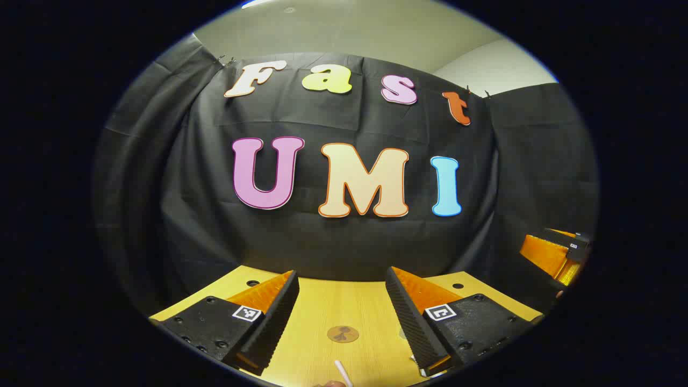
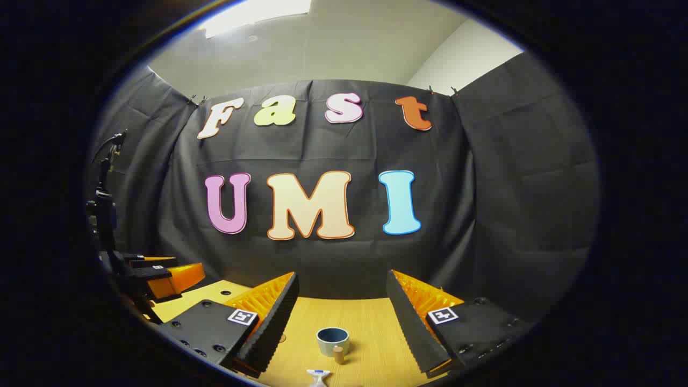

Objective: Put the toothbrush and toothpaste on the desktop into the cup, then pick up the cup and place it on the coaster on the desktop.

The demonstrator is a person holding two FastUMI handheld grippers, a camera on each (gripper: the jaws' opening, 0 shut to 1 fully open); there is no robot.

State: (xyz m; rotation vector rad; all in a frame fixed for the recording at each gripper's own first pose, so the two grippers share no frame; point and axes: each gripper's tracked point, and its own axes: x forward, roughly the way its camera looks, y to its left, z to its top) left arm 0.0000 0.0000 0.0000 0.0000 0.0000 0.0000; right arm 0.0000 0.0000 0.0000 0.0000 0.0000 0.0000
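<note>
One cup (image 2: 332, 341), round, smooth, blue-grey wall with a dark inside, stands upright on the wooden desktop (image 2: 371, 333) in the right gripper view, between that gripper's fingers and farther out. Just beside it at front, one small brown cylinder (image 2: 338, 355), upright, near or touching the cup; cannot tell which. One white, flat-ended tube, likely the toothpaste (image 2: 318, 376), lies at the bottom edge, nearer the camera than the cup, partly cut off.

In the left gripper view, one flat round brown coaster (image 1: 343, 334) with a dark mark lies on the light wood grain between the fingers. One thin white stick end, possibly the toothbrush (image 1: 343, 373), pokes in at the bottom edge; too little visible to be sure.

Right gripper (image 2: 344, 322): jaws spread wide, nothing between them, ribbed inner pads. Left gripper (image 1: 344, 317): jaws apart likewise, holding nothing; it also appears at the left edge of the right gripper view. Each of the two has one square marker per finger.

Bare wood lies around cup and coaster; the desktop's far edge meets the black cloth wall (image 2: 505, 204).
</note>
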